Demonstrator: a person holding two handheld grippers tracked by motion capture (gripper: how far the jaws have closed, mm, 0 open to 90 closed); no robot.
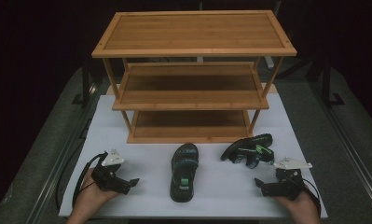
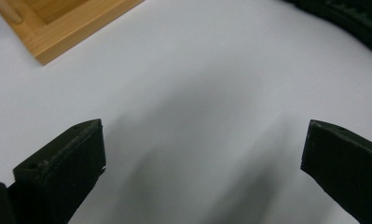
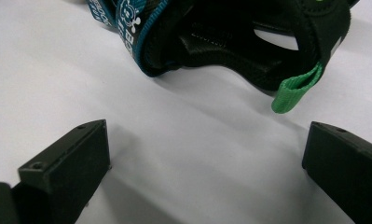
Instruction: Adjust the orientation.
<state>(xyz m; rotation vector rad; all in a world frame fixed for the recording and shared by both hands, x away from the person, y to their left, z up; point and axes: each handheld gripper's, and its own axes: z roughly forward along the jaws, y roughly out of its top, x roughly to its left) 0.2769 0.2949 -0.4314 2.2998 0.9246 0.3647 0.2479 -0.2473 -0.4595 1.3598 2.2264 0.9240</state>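
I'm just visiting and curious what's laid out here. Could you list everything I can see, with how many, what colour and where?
Shelf rack: one, light wood, three tiers, at the far side of the table.
Table: one, white top, under everything.
Upright sandal: one, black with teal straps and a green tab, sole down in the middle, in front of the rack.
Tipped sandal: one, same colours, lying on its side to the right of the first.
Left claw: one, black with a grey plate, jaws open and empty, at the near left in a hand.
Right claw: one, black, jaws open and empty, near right, just before the tipped sandal.
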